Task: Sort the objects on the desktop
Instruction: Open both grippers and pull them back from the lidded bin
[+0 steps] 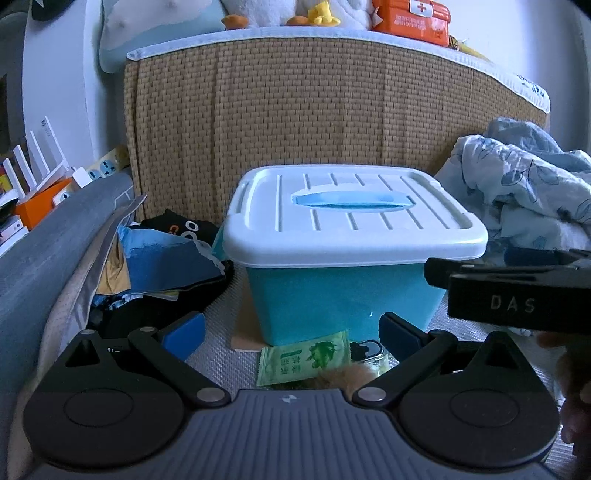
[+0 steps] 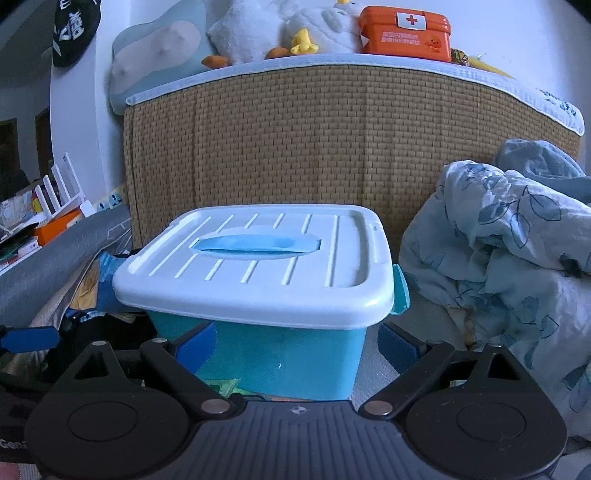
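A blue storage box with a white lid [image 1: 343, 221] stands closed on the mat in front of me; it also shows in the right wrist view [image 2: 258, 266]. In front of it lie a green sachet [image 1: 303, 358], a small glass jar with a black lid [image 1: 369, 350] and a tuft of brown fur [image 1: 347, 376]. My left gripper [image 1: 291, 332] is open just above these items. My right gripper [image 2: 295, 343] is open, level with the box's front wall, and shows from the side in the left wrist view [image 1: 509, 291]. The sachet's edge [image 2: 221, 386] peeks out below.
A pile of dark clothes and blue paper [image 1: 159, 258] lies left of the box. A crumpled blue floral blanket [image 2: 509, 251] is on the right. A woven headboard [image 1: 314, 110] stands behind, with plush toys and an orange first-aid box [image 2: 406, 35] on top.
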### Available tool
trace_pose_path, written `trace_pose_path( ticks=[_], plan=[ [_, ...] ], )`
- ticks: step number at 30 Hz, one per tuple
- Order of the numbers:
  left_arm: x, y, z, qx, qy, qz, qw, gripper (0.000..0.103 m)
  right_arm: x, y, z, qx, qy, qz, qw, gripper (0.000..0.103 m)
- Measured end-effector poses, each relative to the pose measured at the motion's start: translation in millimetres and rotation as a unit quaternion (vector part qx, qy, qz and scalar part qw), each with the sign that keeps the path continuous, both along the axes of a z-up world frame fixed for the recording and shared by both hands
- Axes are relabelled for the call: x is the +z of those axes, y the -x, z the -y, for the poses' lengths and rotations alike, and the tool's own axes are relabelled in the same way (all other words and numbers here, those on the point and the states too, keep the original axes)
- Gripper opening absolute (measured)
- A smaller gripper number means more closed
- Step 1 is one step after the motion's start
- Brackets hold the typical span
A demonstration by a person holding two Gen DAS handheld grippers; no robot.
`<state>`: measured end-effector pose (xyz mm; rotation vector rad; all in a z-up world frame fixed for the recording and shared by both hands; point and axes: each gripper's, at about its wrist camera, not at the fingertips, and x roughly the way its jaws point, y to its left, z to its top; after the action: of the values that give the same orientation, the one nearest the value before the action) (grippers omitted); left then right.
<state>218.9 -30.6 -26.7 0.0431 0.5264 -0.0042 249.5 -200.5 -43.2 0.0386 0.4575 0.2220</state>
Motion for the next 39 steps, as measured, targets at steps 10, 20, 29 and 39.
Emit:
trace_pose_path(
  ticks=[10, 20, 29, 39],
  plan=[
    [15, 26, 3, 0.006, 0.001, 0.006, 1.0, 0.103, 12, 26, 5, -0.017, -0.006, -0.001, 1.0, 0.097],
    [31, 58, 2, 0.001, 0.007, 0.023, 0.9997, 0.103, 28, 54, 13, -0.014, -0.019, -0.002, 1.0, 0.097],
    [43, 82, -1, 0.008, 0.02, 0.022, 0.9995, 0.103, 36, 85, 19, -0.006, -0.005, 0.006, 1.0, 0.097],
    [51, 108, 6, 0.012, 0.001, 0.016, 0.9998, 0.103, 35, 104, 12, 0.005, 0.027, -0.003, 1.0, 0.097]
  ],
)
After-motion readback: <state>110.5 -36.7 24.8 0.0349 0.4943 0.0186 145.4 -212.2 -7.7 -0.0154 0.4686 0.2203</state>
